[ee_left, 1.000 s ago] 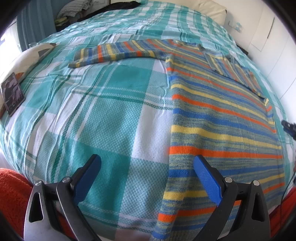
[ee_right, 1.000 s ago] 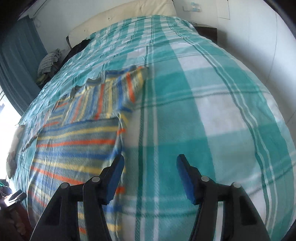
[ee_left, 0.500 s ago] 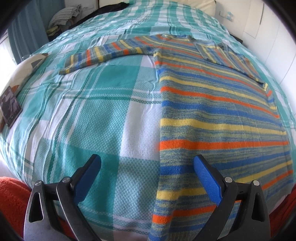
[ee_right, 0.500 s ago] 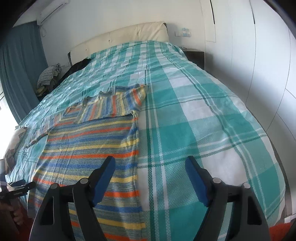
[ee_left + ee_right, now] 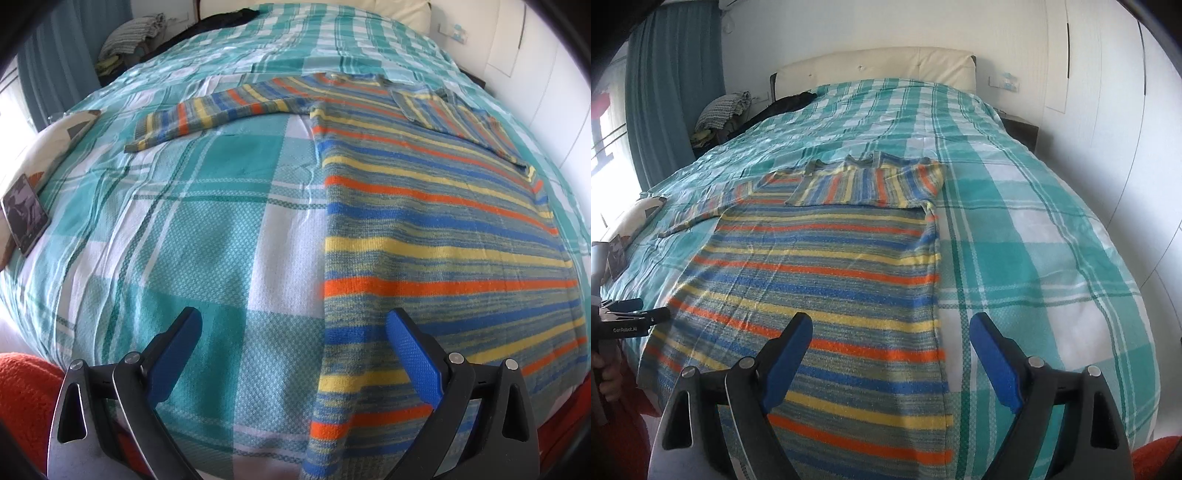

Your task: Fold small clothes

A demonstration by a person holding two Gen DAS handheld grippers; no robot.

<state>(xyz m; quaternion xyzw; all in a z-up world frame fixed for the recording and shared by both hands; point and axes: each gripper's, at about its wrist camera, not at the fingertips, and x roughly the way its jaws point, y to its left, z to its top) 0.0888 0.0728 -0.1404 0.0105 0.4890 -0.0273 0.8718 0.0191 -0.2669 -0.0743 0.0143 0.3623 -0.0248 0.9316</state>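
Sweater (image 5: 827,280) on bed (image 5: 1034,258): right sleeve (image 5: 864,184) folded in, left sleeve (image 5: 221,114) still out | left tool (image 5: 295,354) gaping, empty | right tool (image 5: 890,354) opening, empty

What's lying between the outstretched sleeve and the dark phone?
Left wrist view: only bare teal-and-white checked bedspread between the striped knit sweater's sleeve and the dark flat phone.

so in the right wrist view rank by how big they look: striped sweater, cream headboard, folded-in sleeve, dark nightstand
1. striped sweater
2. cream headboard
3. folded-in sleeve
4. dark nightstand
The headboard and the sleeve look close, and the headboard is farther away, so their order is unsure.
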